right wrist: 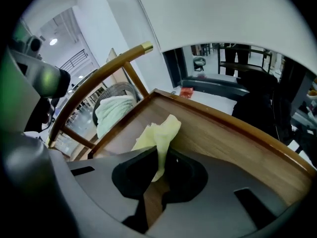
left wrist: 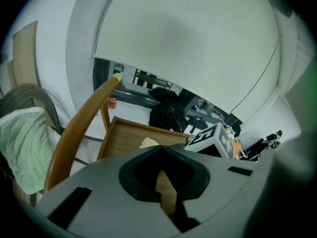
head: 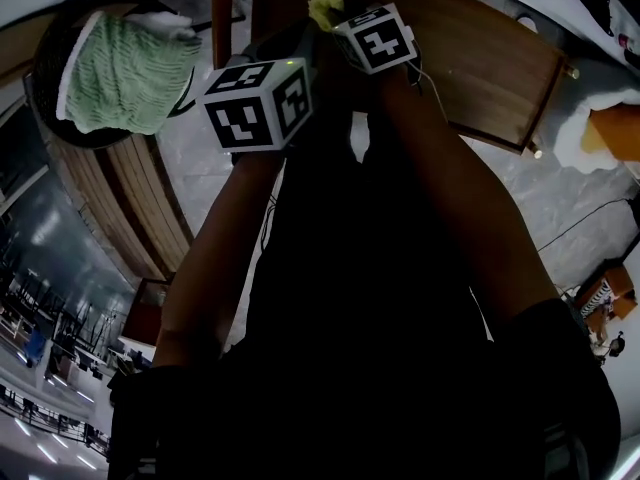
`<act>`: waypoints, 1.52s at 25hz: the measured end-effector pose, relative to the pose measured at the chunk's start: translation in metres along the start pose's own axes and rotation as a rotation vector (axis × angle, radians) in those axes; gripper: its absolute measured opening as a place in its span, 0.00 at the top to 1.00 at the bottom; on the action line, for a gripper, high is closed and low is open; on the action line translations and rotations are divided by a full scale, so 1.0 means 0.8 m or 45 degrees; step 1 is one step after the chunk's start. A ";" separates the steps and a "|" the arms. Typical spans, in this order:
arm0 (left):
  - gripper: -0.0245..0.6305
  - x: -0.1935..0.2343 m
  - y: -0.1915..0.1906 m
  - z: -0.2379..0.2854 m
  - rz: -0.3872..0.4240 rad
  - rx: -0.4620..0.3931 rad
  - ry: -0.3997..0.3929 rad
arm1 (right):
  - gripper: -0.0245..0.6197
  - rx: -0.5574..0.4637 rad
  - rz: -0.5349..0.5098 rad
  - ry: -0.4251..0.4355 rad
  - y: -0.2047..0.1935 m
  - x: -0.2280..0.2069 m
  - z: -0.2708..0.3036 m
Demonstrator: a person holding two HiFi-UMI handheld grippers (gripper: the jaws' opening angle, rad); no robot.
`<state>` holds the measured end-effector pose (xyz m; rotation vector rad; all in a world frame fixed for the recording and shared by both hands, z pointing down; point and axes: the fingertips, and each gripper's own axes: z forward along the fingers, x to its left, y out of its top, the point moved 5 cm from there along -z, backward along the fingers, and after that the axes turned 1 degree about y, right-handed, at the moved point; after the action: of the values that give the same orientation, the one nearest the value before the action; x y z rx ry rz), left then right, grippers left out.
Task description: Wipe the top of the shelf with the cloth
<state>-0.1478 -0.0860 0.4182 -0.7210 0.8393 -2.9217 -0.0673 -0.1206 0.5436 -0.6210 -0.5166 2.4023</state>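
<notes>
Reaching arms: left forearm and right forearm are stretching forward side by side.
Left tongs: jaws are meeting, gripping nothing.
Right tongs: jaws are pinching the yellow cloth over the wooden shelf.

Pale yellow cloth crumpled, over wooden shelf top.

Cloth hanging in right gripper jaws over shelf; left gripper sitting just left; towel basket standing left of shelf.
</notes>
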 end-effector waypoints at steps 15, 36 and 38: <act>0.95 -0.114 -0.046 0.075 0.137 0.143 -0.071 | 0.89 -0.019 0.123 -0.081 -0.087 -0.102 -0.095; 0.95 -0.259 -0.082 0.155 0.286 0.239 -0.163 | 0.89 -0.057 0.269 -0.238 -0.211 -0.275 -0.245; 0.95 -0.268 -0.085 0.160 0.295 0.243 -0.169 | 0.89 -0.059 0.292 -0.286 -0.222 -0.293 -0.266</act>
<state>0.1072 -0.0616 0.4570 -0.7374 0.5793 -2.6678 0.2940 -0.0911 0.5289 -0.4525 -0.6260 2.7024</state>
